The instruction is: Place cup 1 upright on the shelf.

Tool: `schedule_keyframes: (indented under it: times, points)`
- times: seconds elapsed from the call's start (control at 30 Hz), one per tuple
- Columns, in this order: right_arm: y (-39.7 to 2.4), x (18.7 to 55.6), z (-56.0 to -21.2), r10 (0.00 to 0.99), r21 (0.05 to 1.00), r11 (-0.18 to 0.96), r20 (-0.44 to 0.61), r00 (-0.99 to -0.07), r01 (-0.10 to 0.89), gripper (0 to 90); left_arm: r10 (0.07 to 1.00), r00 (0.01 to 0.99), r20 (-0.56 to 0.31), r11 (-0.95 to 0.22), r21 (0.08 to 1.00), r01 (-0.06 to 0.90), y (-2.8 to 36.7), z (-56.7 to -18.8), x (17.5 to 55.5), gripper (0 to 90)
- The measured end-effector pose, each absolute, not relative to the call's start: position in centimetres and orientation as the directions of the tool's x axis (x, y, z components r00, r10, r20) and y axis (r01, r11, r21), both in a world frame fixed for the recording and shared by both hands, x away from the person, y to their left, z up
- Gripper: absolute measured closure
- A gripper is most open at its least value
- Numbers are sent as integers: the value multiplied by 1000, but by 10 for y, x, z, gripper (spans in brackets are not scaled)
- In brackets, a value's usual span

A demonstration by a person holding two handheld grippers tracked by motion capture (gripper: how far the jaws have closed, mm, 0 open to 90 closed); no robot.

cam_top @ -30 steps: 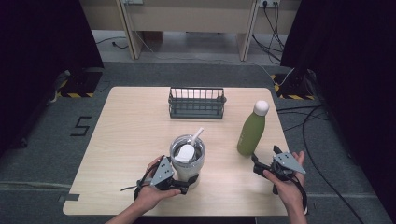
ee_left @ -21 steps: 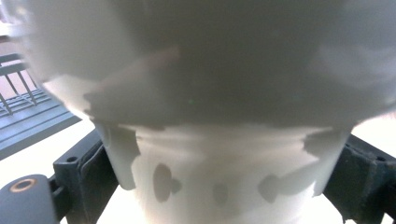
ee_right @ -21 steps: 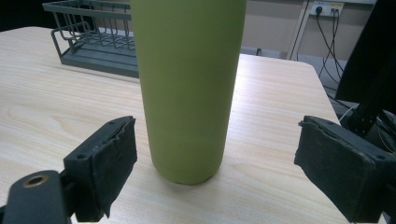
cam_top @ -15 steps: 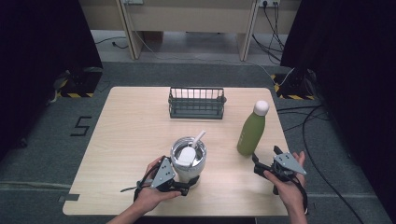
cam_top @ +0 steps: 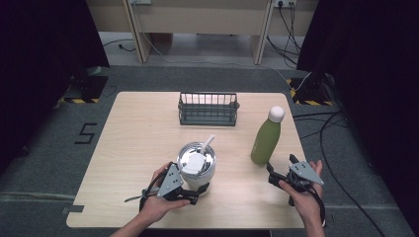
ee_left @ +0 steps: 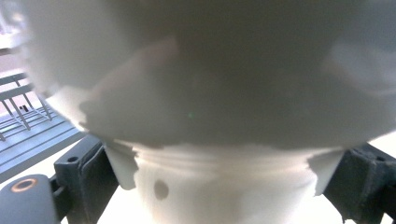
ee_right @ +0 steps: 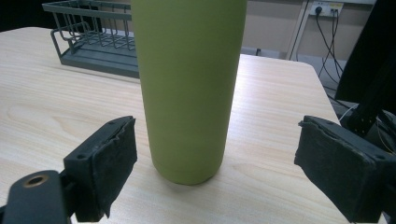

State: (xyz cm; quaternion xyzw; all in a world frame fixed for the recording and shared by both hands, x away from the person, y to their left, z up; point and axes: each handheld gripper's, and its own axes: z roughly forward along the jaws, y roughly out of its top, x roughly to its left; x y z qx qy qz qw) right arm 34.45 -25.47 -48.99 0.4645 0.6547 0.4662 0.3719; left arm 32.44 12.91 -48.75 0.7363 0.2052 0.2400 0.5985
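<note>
Our black padded jaws spread wide, tall matte green metal bottle (ee_right: 188, 88) upright between them untouched, pale wooden bench (ee_right: 56, 112) beneath, grey wire rack (ee_right: 91, 35) behind.

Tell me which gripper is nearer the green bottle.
Right. The right gripper sits just in front of the bottle, jaws open and apart from it. The left gripper is across the table at the tumbler, jaws around its base.

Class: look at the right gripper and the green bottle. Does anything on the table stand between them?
Nothing visible does. In the right gripper view the bottle stands upright just ahead of the right gripper, whose jaws are spread wide to either side, with bare table between. The rack stands farther back.
</note>
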Motion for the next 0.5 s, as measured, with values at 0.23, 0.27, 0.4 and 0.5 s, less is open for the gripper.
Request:
schedule_keyframes:
  times: [0.23, 0.27, 0.4, 0.5]
  points:
    - [-255, 344, -490, 956, 956, 132, -52, -290, 262, 125, 592, 798, 116, -209, 978, 12, 129, -483, 326, 95]
    - [-255, 344, -490, 955, 956, 132, -52, -290, 262, 125, 592, 797, 118, -212, 977, 13, 129, -483, 326, 96]
    - [-255, 344, -490, 955, 956, 131, -52, -291, 262, 126, 597, 794, 116, -218, 976, 20, 130, -482, 328, 96]
    - [-254, 344, -490, 955, 956, 132, -52, -291, 263, 126, 601, 791, 113, -217, 976, 26, 130, -481, 330, 96]
